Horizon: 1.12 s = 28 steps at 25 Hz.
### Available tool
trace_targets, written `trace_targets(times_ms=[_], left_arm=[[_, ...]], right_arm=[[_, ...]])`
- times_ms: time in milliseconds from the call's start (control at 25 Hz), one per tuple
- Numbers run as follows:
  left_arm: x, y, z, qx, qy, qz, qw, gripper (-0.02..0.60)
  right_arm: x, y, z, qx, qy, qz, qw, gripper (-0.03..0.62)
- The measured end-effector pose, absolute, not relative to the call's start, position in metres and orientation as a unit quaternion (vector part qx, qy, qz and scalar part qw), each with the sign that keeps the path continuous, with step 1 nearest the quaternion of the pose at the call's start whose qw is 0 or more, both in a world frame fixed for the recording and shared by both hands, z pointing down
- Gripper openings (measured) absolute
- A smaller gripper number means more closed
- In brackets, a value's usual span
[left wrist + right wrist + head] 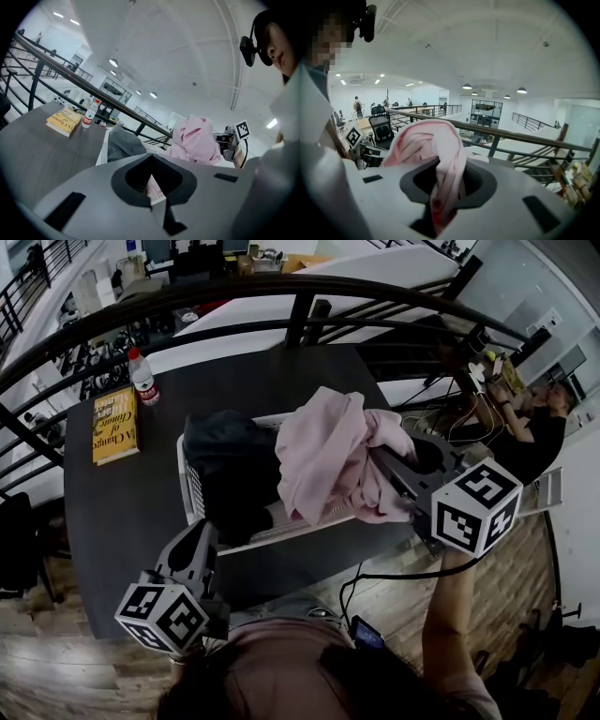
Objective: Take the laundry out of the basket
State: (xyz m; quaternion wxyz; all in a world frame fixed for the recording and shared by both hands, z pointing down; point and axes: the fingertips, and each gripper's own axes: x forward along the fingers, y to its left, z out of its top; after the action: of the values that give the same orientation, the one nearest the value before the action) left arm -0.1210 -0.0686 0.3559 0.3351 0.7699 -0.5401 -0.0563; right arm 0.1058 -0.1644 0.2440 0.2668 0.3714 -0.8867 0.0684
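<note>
A: Entry one: dark round bench (103,521). Entry two: white slatted plastic basket (190,491) on it. Pink fabric garment (323,460)?

B: Bunched over the basket, clamped in your right gripper (440,199). Raise it until its tail clears the rim. Left gripper (194,545): jaws together, empty.

Soft pink cloth garment (323,456) — matt, creased; white plastic basket (192,493); smooth dark matt tabletop (234,381).
</note>
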Motion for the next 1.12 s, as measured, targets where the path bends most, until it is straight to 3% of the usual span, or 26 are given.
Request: trace_targets(times_ms=[280,1120], left_arm=[[-0.121,-0.062,0.367,0.778,-0.529,-0.05,0.336,0.0],[-0.031,-0.087,0.358,0.802,-0.499,-0.031,0.328,-0.001]], right_arm=[[0.123,-0.157,0.217,0.405,-0.881,0.046,0.241,0.095],[0.279,-0.172,0.15,0.513,-0.834,0.009,0.202,0.095]])
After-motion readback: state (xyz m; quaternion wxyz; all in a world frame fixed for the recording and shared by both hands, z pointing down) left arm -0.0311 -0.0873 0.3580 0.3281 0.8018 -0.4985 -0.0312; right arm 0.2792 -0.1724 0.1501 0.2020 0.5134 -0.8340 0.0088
